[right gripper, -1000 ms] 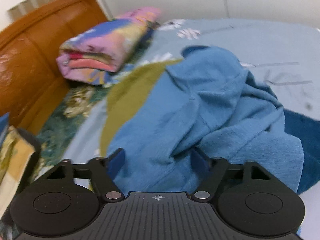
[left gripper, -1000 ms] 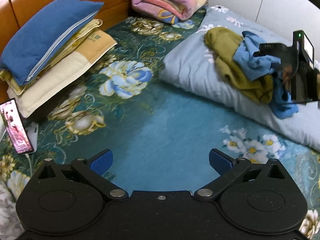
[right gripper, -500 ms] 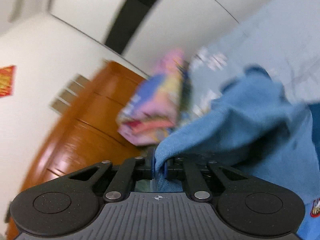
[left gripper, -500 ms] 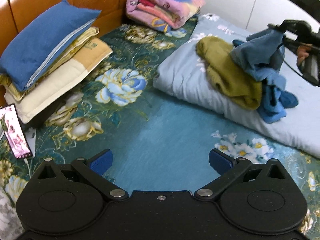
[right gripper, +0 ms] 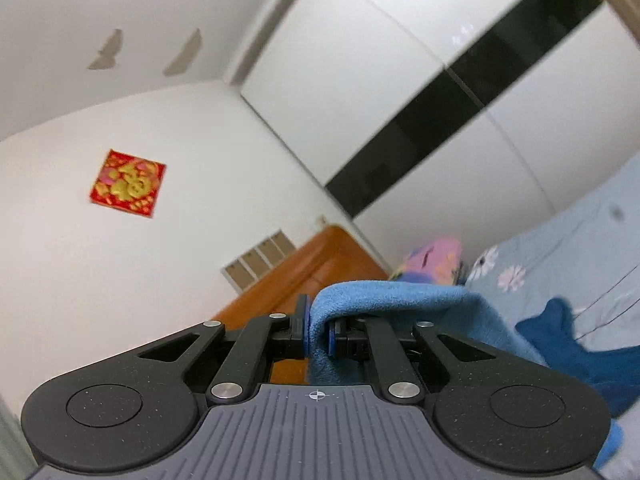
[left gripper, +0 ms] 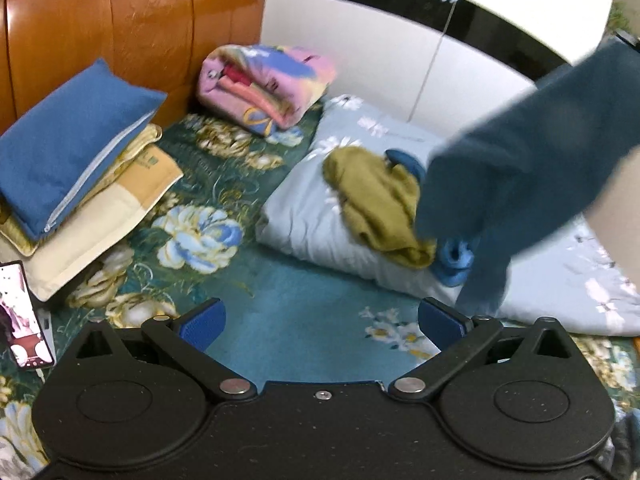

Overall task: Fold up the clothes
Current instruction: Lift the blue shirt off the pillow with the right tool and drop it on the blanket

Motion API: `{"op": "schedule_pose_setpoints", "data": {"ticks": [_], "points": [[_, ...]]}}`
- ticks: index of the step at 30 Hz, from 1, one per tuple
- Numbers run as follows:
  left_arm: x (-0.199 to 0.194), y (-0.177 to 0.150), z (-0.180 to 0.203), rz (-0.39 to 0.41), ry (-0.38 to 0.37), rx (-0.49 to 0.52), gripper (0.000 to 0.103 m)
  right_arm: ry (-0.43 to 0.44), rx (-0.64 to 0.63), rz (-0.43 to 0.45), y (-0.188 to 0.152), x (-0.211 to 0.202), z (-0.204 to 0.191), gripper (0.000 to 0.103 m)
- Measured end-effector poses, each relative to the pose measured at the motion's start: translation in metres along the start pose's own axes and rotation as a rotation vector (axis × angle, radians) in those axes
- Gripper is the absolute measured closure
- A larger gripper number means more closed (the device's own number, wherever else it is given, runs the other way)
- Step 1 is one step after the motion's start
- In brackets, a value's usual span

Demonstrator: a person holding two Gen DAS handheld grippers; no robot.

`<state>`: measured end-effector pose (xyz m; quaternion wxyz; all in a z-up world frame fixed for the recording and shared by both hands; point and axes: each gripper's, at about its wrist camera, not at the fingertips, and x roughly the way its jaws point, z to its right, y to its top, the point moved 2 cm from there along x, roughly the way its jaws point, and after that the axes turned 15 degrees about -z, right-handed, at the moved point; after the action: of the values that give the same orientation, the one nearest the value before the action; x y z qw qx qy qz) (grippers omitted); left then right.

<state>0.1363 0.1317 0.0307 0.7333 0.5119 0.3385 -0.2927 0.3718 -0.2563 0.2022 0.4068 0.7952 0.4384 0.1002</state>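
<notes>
Right tongs point(right gripper: 319, 330) are pinching a fold of the blue garment point(right gripper: 404, 298) between their blue pads, pressed together on the fleecy cloth, and are pointing roughly level toward the white wall and the red-and-gold wall decoration point(right gripper: 127, 182). From the left wrist view, the same garment point(left gripper: 532, 168) is hanging in the air as a blurred dark-blue mass above the grey-blue floral quilt point(left gripper: 304, 216), its lower end trailing down toward the quilt's near edge. Left tongs point(left gripper: 322, 322) are standing spread wide with nothing between them, hovering over the teal floral bedsheet point(left gripper: 304, 320) just in front of that quilt. An olive-green garment point(left gripper: 380, 204) is lying crumpled on the quilt, with another bit of blue cloth point(left gripper: 454, 260) touching its near end. Beyond the quilt, a rolled pink patterned blanket point(left gripper: 264, 82) is sitting against the wooden headboard point(left gripper: 132, 28). Well to the left of the quilt, a blue pillow point(left gripper: 76, 148) is resting on a stack of cream pillows point(left gripper: 100, 208), and a phone point(left gripper: 24, 320) with a lit screen is lying near them.
</notes>
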Motion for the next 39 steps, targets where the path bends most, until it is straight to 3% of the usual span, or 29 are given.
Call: {"op": "schedule_pose_setpoints", "data": {"ticks": [7,11,13,17,23,27,34,38,39], "points": [[-0.029,-0.017,-0.008,0.027,-0.104,0.056,0.002,-0.153,-0.01,0.028,-0.056,-0.101,-0.071,0.096],[-0.031,-0.023,-0.01,0.013,-0.144,0.061,0.002,-0.145,-0.028,0.035,-0.073,-0.119,-0.097,0.096],[-0.031,-0.026,-0.011,0.001,-0.154,0.064,0.002,-0.159,-0.008,-0.005,-0.083,-0.114,-0.096,0.096],[-0.028,-0.035,-0.023,-0.022,-0.14,0.045,0.002,-0.232,0.127,-0.188,-0.116,-0.064,-0.058,0.096],[-0.019,-0.06,-0.053,-0.098,-0.051,-0.037,0.002,-0.362,0.308,-0.512,-0.197,0.051,0.035,0.096],[-0.01,-0.073,-0.07,-0.163,0.032,-0.085,0.002,-0.38,0.373,-0.619,-0.237,0.118,0.074,0.096],[0.023,-0.077,-0.052,-0.262,0.122,-0.092,0.002,-0.385,0.307,-0.786,-0.268,0.206,0.12,0.094],[0.046,-0.07,-0.024,-0.287,0.129,-0.072,0.002,-0.361,0.244,-0.91,-0.287,0.227,0.134,0.091],[0.052,-0.068,-0.018,-0.29,0.126,-0.062,0.002,-0.348,0.221,-0.922,-0.286,0.227,0.135,0.085]]}}
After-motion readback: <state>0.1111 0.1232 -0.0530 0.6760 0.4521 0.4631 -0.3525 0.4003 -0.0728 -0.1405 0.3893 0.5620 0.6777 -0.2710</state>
